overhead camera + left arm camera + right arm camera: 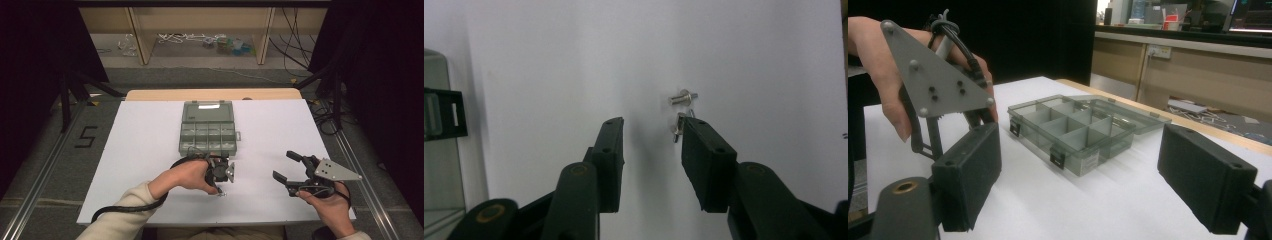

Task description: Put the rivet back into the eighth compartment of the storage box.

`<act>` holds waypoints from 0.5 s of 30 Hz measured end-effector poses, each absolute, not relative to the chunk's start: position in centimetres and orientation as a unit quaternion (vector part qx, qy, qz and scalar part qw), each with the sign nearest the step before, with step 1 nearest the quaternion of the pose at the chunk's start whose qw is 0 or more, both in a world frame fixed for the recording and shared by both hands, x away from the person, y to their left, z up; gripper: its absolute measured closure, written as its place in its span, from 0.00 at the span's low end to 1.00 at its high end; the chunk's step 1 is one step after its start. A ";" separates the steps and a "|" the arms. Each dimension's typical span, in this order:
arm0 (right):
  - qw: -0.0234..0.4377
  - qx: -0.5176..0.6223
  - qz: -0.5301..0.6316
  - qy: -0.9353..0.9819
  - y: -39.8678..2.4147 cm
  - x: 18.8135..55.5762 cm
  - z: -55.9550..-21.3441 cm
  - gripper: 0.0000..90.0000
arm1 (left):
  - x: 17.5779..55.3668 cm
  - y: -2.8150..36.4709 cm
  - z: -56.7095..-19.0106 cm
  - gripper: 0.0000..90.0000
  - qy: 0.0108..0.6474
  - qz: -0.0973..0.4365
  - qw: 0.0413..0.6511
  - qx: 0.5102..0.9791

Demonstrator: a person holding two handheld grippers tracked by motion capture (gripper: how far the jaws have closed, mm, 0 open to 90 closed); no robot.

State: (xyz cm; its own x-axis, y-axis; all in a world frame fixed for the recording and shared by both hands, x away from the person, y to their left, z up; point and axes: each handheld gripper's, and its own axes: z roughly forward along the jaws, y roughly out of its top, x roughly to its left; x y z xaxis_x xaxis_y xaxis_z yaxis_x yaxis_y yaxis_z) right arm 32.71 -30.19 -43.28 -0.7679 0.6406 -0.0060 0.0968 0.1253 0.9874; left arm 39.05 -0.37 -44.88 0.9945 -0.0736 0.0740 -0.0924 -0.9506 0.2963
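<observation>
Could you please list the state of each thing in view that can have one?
Compartment box: lid open, flat behind it.
Left gripper: jaws open, above the table.
Right gripper: jaws wide open, holding nothing.
Two screws: loose on the table, beside the left gripper's jaw.

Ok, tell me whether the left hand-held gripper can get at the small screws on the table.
Probably yes. The left hand-held gripper is open, its jaws low over the white table, and the two screws lie just beyond its right jaw tip with nothing between.
</observation>
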 end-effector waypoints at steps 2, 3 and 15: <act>0.223 0.258 0.609 0.716 -30.2 32.7 -43.3 0.21 | 39.1 -0.6 -45.0 0.68 -0.046 0.032 0.147 0.988; 0.229 0.252 0.611 0.714 -30.2 32.8 -43.3 0.21 | 39.0 -0.7 -45.1 0.69 -0.041 0.030 0.152 0.987; 0.234 0.247 0.613 0.713 -30.2 32.9 -43.3 0.21 | 39.0 -1.3 -45.2 0.68 -0.056 0.020 0.131 0.990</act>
